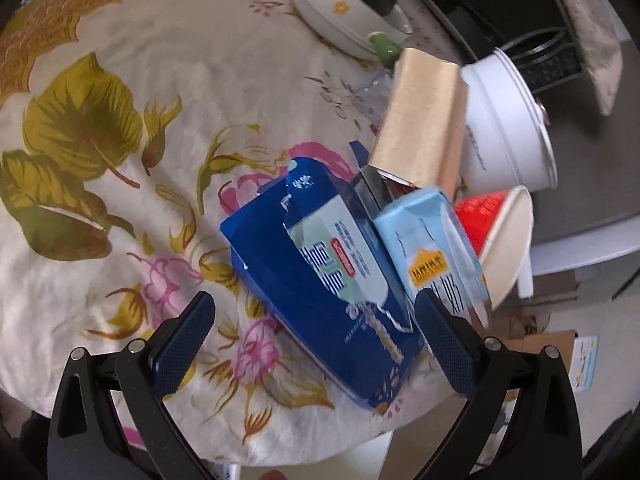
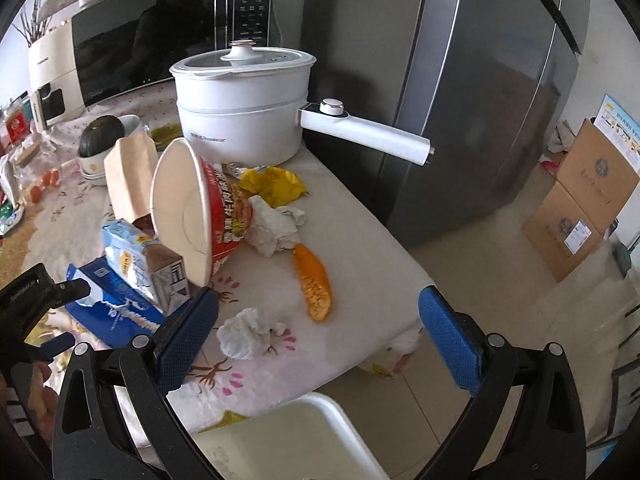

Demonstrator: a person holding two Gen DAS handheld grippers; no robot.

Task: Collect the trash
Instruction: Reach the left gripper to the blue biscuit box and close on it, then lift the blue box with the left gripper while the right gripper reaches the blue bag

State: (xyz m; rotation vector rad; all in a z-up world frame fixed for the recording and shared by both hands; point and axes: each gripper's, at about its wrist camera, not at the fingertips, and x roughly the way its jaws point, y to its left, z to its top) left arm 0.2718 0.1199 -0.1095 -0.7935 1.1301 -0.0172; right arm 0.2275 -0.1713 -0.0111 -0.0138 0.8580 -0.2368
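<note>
Glossy steel fridge; crumpled paper tissue.

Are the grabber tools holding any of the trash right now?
No, nothing is held. The left tool is open, its fingers on either side of the dark blue carton without pinching it. The right tool is open too, above the crumpled tissue.

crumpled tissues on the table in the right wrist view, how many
2. One crumpled tissue lies near the table's front edge, close to the right gripper; a bigger wad sits beside the tipped noodle cup. More may hide behind the cup.
</note>
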